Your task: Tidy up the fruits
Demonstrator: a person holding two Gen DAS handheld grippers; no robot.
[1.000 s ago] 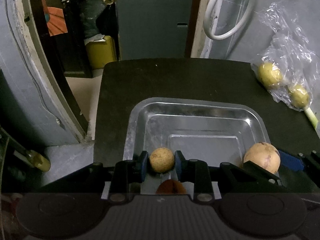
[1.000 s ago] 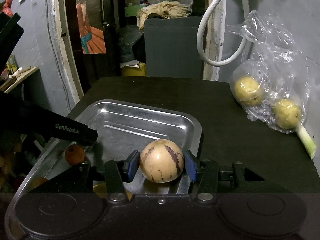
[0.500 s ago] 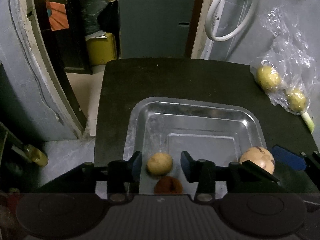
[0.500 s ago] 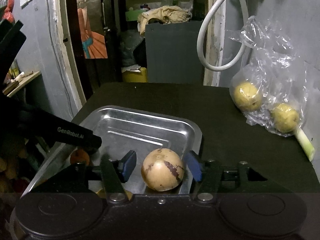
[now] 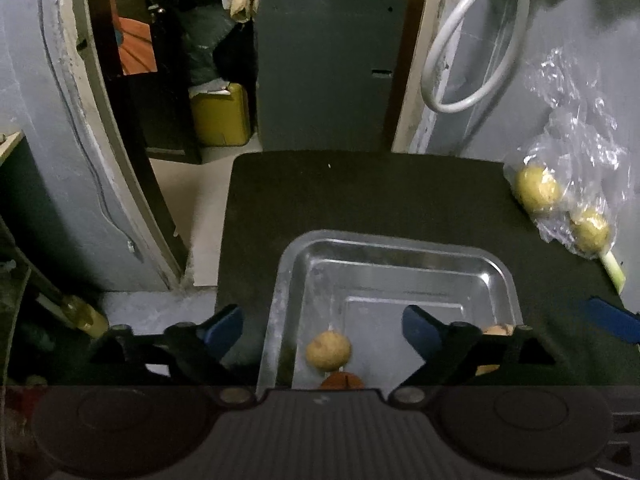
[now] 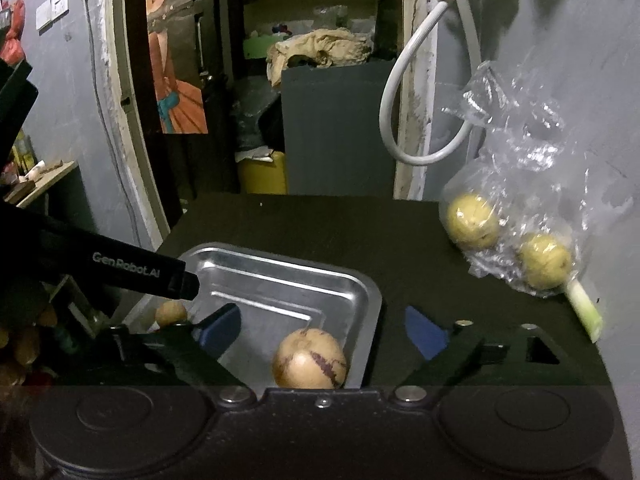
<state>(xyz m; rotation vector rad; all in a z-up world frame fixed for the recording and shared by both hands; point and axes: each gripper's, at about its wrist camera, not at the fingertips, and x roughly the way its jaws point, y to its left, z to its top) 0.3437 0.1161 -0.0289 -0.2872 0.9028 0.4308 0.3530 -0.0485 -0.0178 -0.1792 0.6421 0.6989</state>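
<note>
A metal tray (image 5: 400,248) (image 6: 360,284) sits on the dark table. In the left wrist view a small tan fruit (image 5: 328,350) lies in the tray's near left corner, with an orange fruit (image 5: 342,381) just behind it at the frame's lower edge. My left gripper (image 5: 323,330) is open wide above them. In the right wrist view a larger tan fruit with purple streaks (image 6: 309,360) rests in the tray's near right part, and the small tan fruit (image 6: 171,312) shows at the left. My right gripper (image 6: 323,332) is open, holding nothing.
A clear plastic bag (image 6: 528,200) (image 5: 576,184) with two yellow fruits (image 6: 472,221) (image 6: 545,260) and a green stalk (image 6: 584,309) lies at the table's right. A white hose (image 6: 404,96) hangs on the wall. A yellow canister (image 5: 220,116) stands on the floor beyond.
Both grippers went from shut on their fruits to wide open. The small tan fruit and the streaked fruit now lie free in the tray, and both grippers have risen and drawn back.
</note>
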